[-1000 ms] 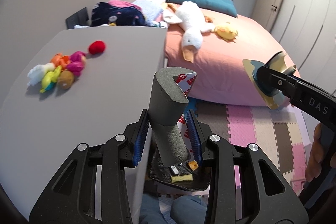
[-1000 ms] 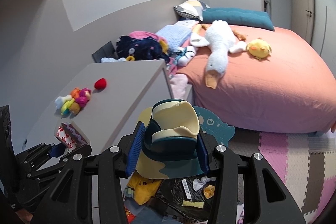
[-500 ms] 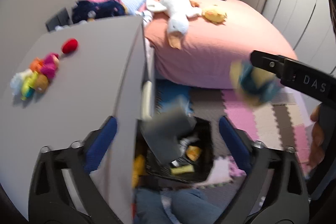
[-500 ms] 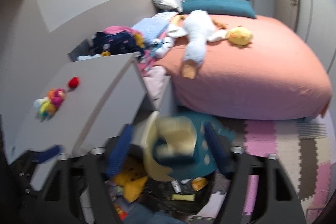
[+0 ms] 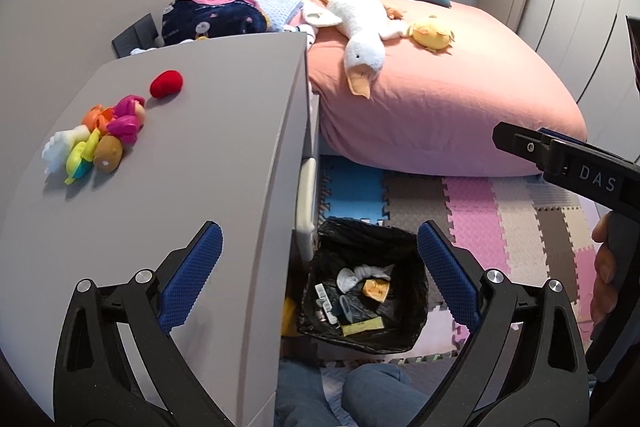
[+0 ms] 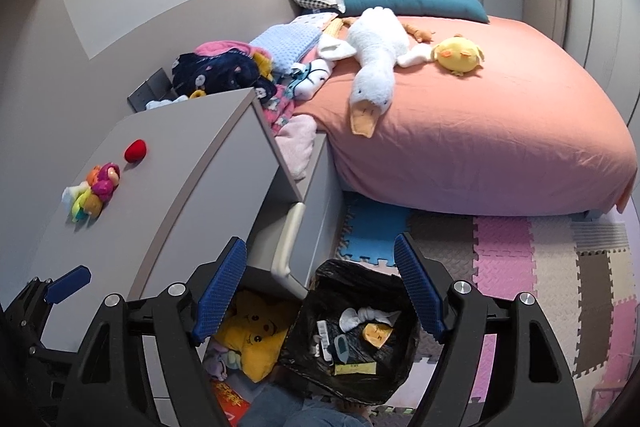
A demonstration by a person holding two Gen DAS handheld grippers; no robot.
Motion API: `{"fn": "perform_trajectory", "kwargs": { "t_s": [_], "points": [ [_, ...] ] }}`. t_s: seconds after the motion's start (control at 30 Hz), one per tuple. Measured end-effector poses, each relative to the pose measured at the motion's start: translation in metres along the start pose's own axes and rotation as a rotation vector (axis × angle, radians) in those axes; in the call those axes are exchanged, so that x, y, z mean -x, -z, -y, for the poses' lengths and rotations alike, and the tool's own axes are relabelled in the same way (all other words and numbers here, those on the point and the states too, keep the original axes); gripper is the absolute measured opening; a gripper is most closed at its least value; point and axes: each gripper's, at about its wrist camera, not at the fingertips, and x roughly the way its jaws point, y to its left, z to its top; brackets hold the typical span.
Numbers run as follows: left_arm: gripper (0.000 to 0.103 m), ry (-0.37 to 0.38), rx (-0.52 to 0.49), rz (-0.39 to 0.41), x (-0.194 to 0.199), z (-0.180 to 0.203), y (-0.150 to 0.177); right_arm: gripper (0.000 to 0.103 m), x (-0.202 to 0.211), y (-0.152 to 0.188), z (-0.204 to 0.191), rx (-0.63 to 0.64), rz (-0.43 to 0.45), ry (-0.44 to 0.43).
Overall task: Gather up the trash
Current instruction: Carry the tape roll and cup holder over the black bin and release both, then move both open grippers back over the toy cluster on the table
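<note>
A black-lined trash bin [image 5: 416, 259] stands on the floor beside the grey dresser; it also shows in the right wrist view [image 6: 412, 331]. Inside lie several scraps: a white sock-like piece [image 5: 362, 273], an orange-yellow wrapper [image 5: 376, 289], a yellow strip [image 5: 362, 327]. My left gripper [image 5: 318, 279] is wide open and empty above the bin and the dresser's edge. My right gripper [image 6: 320, 291] is wide open and empty above the bin; its finger shows at the right of the left wrist view [image 5: 560, 159].
The grey dresser top [image 5: 192, 163] holds a cluster of small toys [image 5: 100, 143] and a red ball [image 5: 166, 83]. A drawer [image 6: 296, 227] is pulled open, with a yellow plush [image 6: 252, 331] below. A pink bed [image 6: 480, 115] with plush toys is behind. Foam mats [image 6: 520, 259] cover the floor.
Both grippers opened. The grey foam cylinder left my left gripper and the teal-and-cream piece left my right gripper; both dropped toward the bin.
</note>
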Motion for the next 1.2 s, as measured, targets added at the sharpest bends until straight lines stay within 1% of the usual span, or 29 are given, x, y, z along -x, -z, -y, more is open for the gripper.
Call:
{"fn": "perform_trajectory", "kwargs": {
  "t_s": [0.13, 0.43, 0.63, 0.83, 1.2],
  "points": [
    [0.095, -0.006, 0.022, -0.002, -0.001, -0.011, 0.002, 0.077, -0.004, 0.000, -0.013, 0.026, -0.008, -0.019],
    [0.095, -0.056, 0.063, 0.007, 0.003, -0.045, 0.009, 0.077, -0.014, -0.003, -0.047, 0.067, -0.011, -0.079],
    [0.095, -0.091, 0.112, 0.016, 0.007, -0.078, 0.011, 0.077, -0.023, -0.005, -0.071, 0.098, -0.019, -0.105],
    [0.095, -0.133, 0.133, 0.025, 0.013, -0.109, 0.016, 0.077, -0.033, -0.007, -0.097, 0.127, -0.031, -0.132],
    [0.095, -0.171, 0.221, 0.032, 0.018, -0.171, 0.024, 0.077, -0.050, -0.009, -0.144, 0.180, -0.048, -0.160]
  ]
}}
